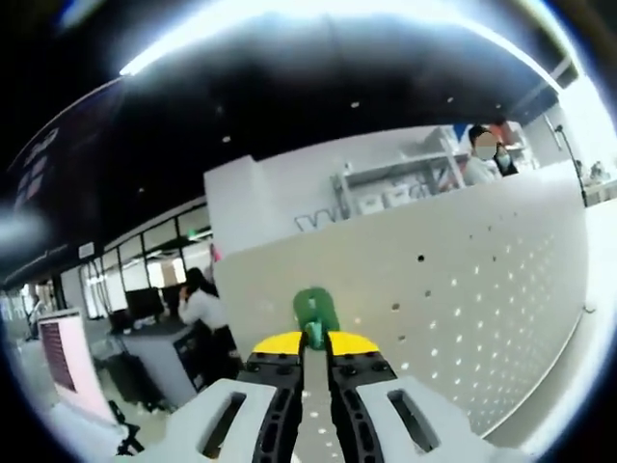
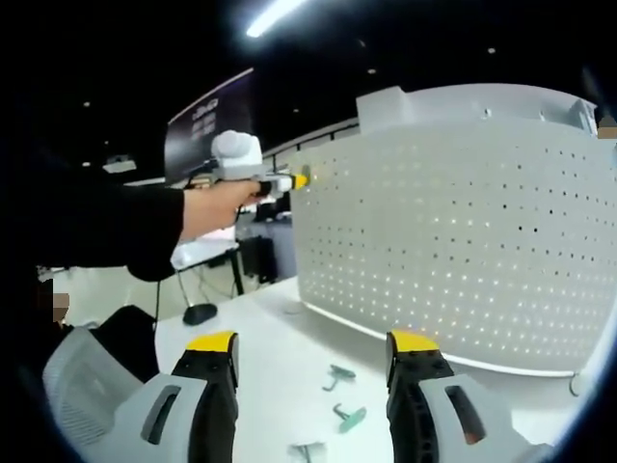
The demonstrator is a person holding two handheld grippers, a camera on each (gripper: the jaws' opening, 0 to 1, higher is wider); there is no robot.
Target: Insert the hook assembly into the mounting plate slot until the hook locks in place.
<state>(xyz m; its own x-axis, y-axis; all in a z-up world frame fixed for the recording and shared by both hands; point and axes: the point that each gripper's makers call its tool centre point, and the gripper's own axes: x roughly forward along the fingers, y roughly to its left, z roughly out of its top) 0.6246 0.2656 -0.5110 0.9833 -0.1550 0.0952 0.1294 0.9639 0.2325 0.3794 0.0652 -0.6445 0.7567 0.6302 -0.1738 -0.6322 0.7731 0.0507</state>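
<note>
The left gripper (image 1: 315, 338) pinches a green hook (image 1: 314, 313) between pressed-together jaws, holding it up at the pegboard (image 1: 463, 289), probably to line it up with a hole. The right gripper (image 2: 313, 371) hangs spread and empty over the white table (image 2: 280, 338), apparently waiting. Spare hooks (image 2: 340, 372) lie on the table just beyond it. Behind the pegboard are shelves (image 1: 395, 183), people, and a dark ceiling with strip lights.
</note>
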